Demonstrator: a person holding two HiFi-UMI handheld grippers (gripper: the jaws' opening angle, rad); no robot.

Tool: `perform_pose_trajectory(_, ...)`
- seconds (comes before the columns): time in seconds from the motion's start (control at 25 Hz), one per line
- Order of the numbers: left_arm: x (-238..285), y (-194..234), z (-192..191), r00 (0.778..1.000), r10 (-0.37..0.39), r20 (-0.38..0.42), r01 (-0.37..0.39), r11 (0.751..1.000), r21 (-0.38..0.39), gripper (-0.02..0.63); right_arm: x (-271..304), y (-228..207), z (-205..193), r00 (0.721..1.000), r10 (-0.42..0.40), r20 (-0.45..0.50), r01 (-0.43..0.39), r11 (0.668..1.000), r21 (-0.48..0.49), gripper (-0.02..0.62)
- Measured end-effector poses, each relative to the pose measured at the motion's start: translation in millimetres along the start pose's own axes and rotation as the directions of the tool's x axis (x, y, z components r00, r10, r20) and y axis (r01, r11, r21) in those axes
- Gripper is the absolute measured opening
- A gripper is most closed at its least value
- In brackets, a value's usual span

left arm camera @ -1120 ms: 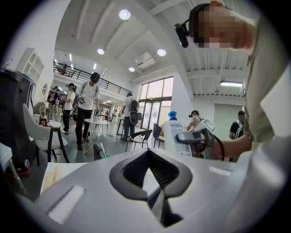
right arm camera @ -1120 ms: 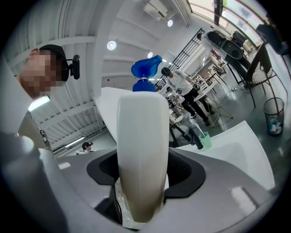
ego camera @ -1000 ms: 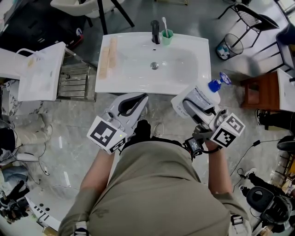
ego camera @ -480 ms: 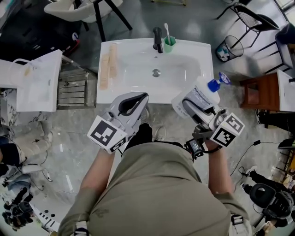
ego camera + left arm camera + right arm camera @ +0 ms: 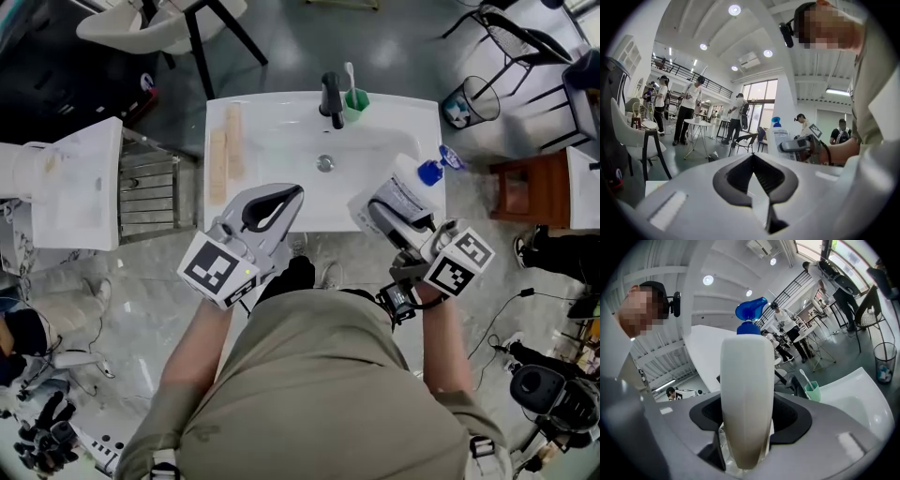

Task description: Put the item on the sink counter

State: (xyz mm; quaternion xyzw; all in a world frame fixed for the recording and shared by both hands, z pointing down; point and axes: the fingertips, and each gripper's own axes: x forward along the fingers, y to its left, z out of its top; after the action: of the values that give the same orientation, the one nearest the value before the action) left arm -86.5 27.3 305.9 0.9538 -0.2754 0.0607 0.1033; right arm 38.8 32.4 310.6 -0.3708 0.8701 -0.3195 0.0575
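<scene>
Head view: at centre right, the right gripper (image 5: 392, 220) has its jaws clamped on the body of a white pump bottle (image 5: 406, 192), held over the lower right corner of the white sink table (image 5: 412, 112). The left gripper (image 5: 274, 202) has its jaws closed on nothing. The bottle's plastic looks stiff, smooth and probably slippery, so a mid-body grip suits it.

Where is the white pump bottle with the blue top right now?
In the head view, right of centre, the pump bottle is clamped in the right gripper at the near right corner of the sink counter.
</scene>
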Motion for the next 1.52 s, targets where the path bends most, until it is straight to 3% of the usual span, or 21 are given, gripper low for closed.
perform_pose_trajectory(0.8, 2.5, 91.2, 1.0, 0.996, -0.082, -0.017, 0.082, 0.996, -0.021, 0.006, 92.0, -14.5, 19.1, 0.997, -0.072, 0.015, 0.073, 0.997, -0.011, 0.276)
perform_pose_trajectory(1.2, 19.0, 102.0, -8.9, 0.995, -0.094, -0.042, 0.092, 0.995, -0.041, 0.006, 101.9, -44.6, 29.8, 0.995, -0.096, 0.025, 0.096, 0.995, -0.003, 0.276)
perform_pose_trajectory(1.52, 37.9, 99.8, -14.4, 0.995, -0.055, -0.078, 0.050, 0.997, -0.055, 0.006, 99.3, -81.6, 38.6, 0.995, -0.097, 0.019, 0.097, 0.995, 0.014, 0.276)
